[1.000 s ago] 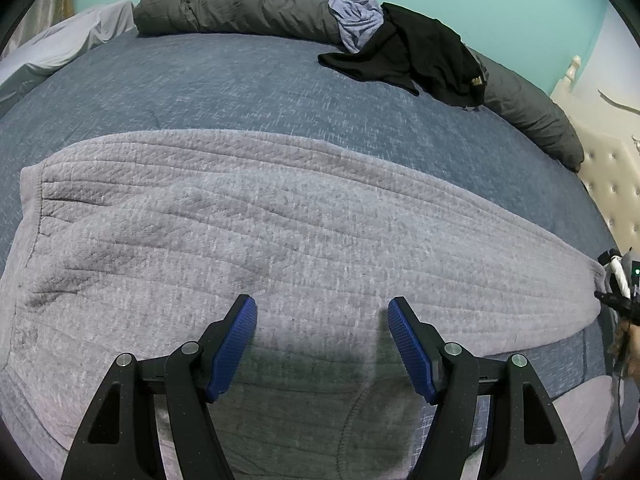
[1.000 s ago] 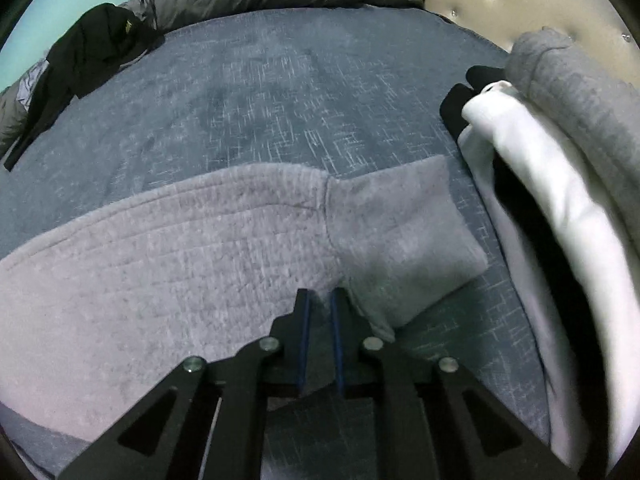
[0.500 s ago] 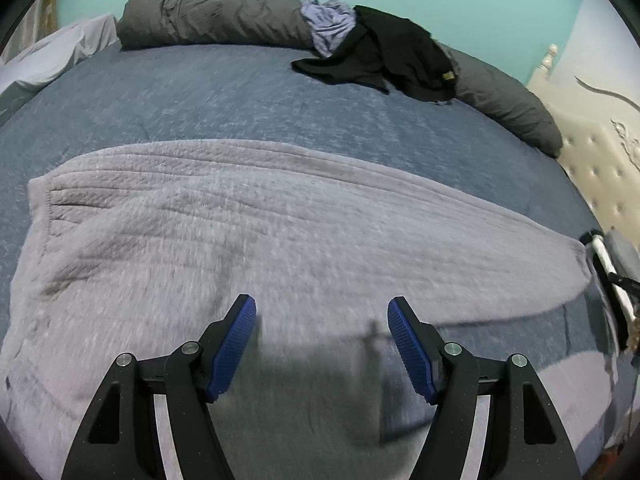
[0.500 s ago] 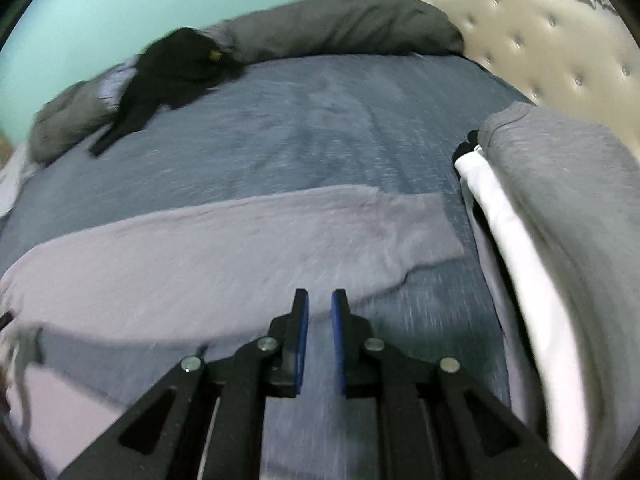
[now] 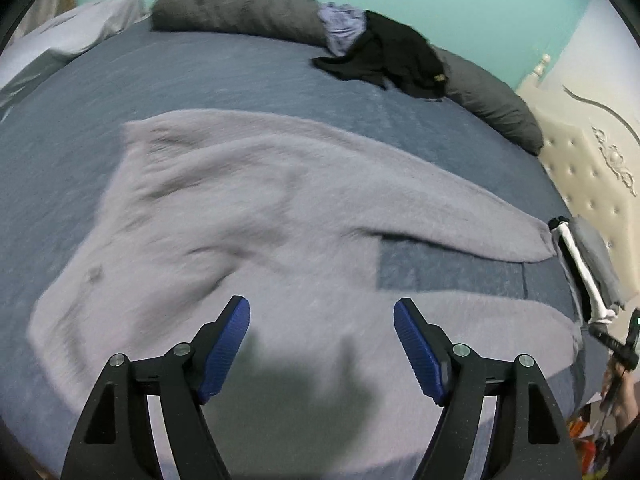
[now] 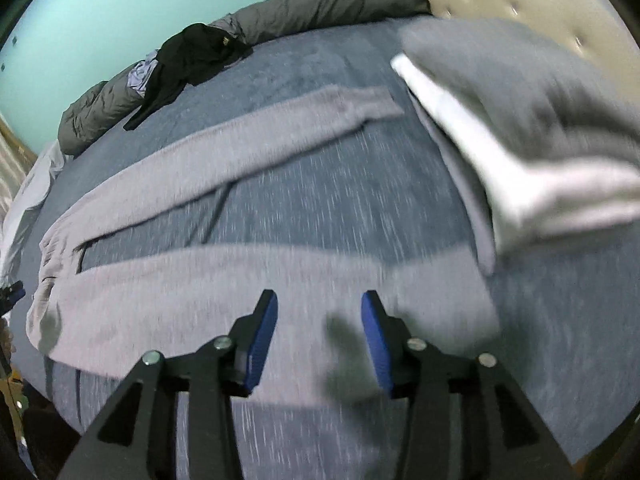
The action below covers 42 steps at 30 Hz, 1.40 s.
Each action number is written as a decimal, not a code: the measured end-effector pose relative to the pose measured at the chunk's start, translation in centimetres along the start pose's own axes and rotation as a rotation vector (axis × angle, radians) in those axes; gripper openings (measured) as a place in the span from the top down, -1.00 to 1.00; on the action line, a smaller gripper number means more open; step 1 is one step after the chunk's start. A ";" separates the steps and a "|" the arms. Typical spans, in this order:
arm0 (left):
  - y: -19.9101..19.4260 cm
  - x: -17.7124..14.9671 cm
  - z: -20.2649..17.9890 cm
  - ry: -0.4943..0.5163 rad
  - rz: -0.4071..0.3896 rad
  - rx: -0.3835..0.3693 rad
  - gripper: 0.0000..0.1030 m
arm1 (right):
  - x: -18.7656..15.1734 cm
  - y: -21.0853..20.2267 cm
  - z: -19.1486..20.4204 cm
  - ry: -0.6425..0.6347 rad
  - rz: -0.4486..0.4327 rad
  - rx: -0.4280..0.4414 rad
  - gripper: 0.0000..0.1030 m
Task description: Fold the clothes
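Grey sweatpants (image 5: 256, 208) lie spread on the bed (image 5: 200, 76), legs apart. My left gripper (image 5: 322, 344) and right gripper (image 6: 319, 336) are both opening, empty. I'd next pinch the near leg (image 6: 240, 280) and fold it onto the far leg (image 6: 260, 140).

Grey sweatpants (image 5: 248, 216): soft knit, spread flat on blue bed (image 5: 200, 68), two legs apart in a narrow V, cuffs toward folded stack (image 6: 520, 120) of grey and white clothes. Black garment (image 5: 392, 60) crumpled at far edge.
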<state>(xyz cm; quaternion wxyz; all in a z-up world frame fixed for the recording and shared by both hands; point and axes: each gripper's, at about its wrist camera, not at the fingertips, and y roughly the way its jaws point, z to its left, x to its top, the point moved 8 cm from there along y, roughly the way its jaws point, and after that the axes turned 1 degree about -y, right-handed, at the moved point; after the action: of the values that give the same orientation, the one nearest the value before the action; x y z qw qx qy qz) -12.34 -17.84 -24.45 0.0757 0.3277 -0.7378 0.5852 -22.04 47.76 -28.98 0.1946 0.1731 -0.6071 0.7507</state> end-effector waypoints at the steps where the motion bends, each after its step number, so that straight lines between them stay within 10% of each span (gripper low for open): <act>1: -0.8 -0.4 1.0 -0.016 0.008 0.003 -0.53 | -0.7 -0.3 -0.1 0.011 0.005 0.003 0.08; 17: -5.7 -6.9 16.8 -0.290 0.050 0.115 -0.57 | -6.8 -1.0 -0.2 0.186 0.036 0.117 -0.16; 34: -2.1 -8.2 19.7 -0.381 0.007 0.088 -0.56 | -7.0 1.1 -0.1 0.304 0.021 0.181 -0.27; 40: -1.1 -8.0 20.1 -0.380 0.000 0.083 -0.15 | -7.3 2.2 -1.4 0.391 0.013 0.202 -0.28; 42: -1.1 -7.8 19.9 -0.372 -0.006 0.075 0.29 | -7.0 2.1 -1.7 0.399 -0.007 0.197 -0.27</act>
<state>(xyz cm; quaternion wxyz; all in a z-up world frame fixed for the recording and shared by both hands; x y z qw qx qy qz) -0.21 -33.05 -33.47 -0.0726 0.4349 -0.7157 0.5417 -17.06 48.43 -34.54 0.2957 0.0416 -0.4797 0.8251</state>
